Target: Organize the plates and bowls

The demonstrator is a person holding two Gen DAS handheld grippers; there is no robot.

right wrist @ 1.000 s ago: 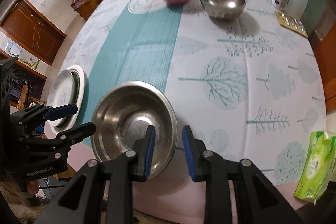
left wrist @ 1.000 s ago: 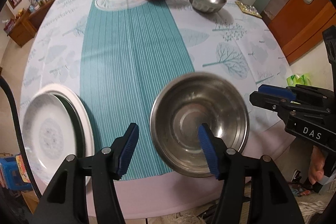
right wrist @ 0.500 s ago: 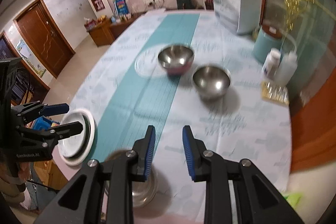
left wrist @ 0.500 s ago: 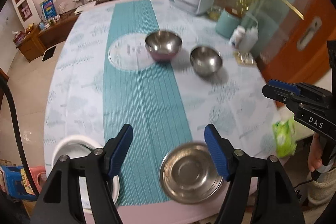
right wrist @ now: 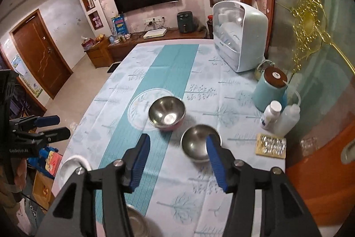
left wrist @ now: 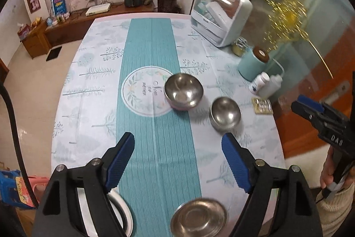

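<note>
Big tabletop (left wrist: 93,86) with a blue-green cloth. White plates (left wrist: 121,203) stacked at the near left edge. Wide steel bowl (left wrist: 198,218) flat at the near edge. Pink-bottomed bowl (left wrist: 183,90) in the middle, small steel bowl (left wrist: 225,112) just beside it. Left tongs (left wrist: 177,161) wide, just been opening, holding nothing. Right tongs (right wrist: 177,161) also just been opening, partly wide, nothing between.

Two steel bowls (right wrist: 166,114) on patterned tablecloth (right wrist: 230,170)
</note>
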